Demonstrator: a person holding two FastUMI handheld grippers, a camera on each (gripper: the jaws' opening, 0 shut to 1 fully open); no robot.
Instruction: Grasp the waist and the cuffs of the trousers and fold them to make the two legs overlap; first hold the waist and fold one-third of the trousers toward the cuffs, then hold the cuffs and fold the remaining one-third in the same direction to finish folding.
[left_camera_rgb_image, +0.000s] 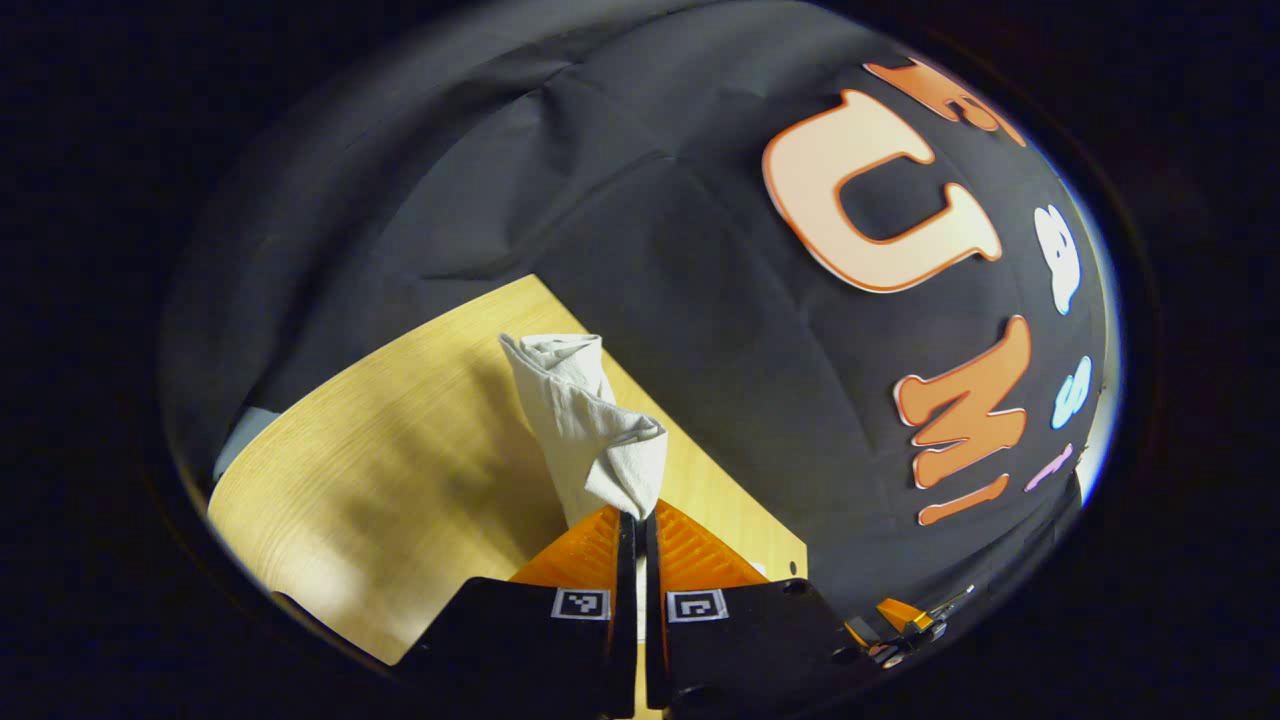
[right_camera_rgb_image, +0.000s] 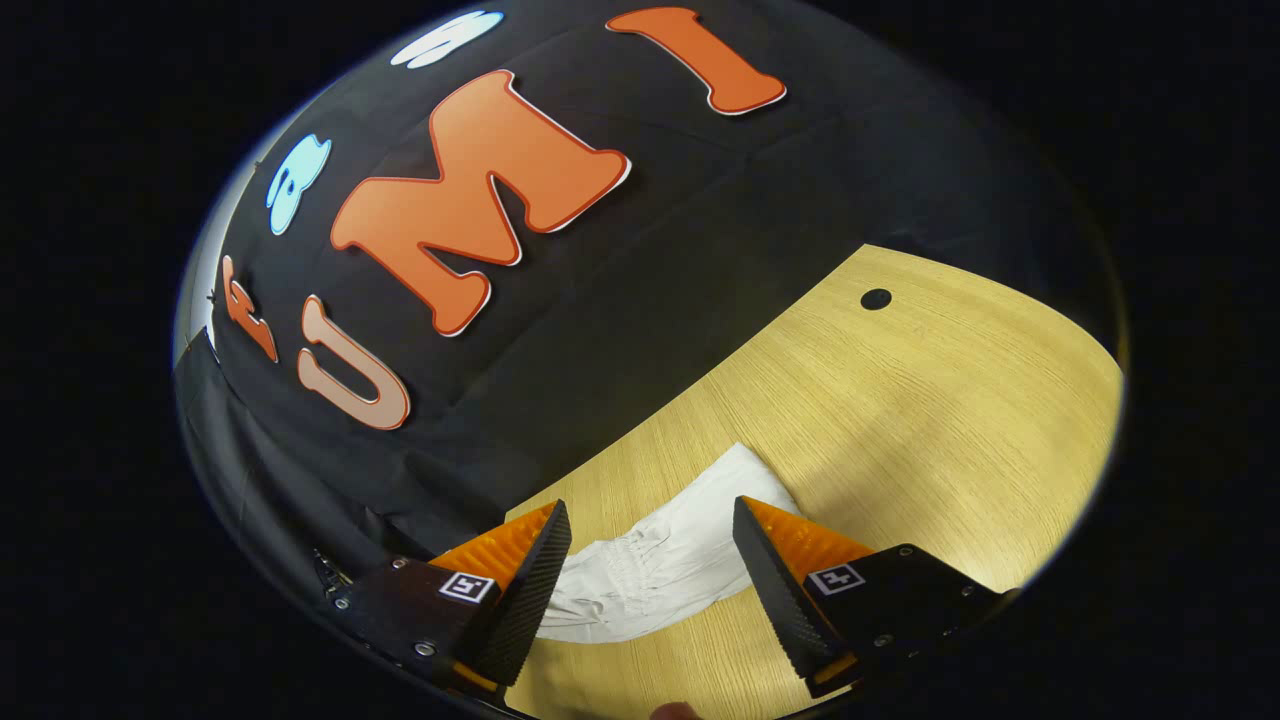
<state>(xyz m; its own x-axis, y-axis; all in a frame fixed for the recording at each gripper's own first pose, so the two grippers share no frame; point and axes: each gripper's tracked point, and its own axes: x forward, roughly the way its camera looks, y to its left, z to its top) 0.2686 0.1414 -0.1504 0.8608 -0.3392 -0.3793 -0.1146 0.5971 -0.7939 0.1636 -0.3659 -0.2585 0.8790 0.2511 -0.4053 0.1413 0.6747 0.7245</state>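
In the left gripper view the white trousers (left_camera_rgb_image: 585, 425) rise from the wooden table (left_camera_rgb_image: 400, 480) in a bunched, twisted strip that ends between my left gripper (left_camera_rgb_image: 640, 515) fingers, which are shut on the cloth. In the right gripper view the elastic waist of the white trousers (right_camera_rgb_image: 660, 565) lies flat on the table (right_camera_rgb_image: 900, 420). My right gripper (right_camera_rgb_image: 650, 530) hovers over it, open, one finger on each side of the waistband and neither pressing it.
The table's far edge meets the black booth wall in both views. A small dark hole (right_camera_rgb_image: 876, 299) sits in the tabletop toward the far right. Part of the other gripper (left_camera_rgb_image: 900, 620) shows at the lower right of the left gripper view.
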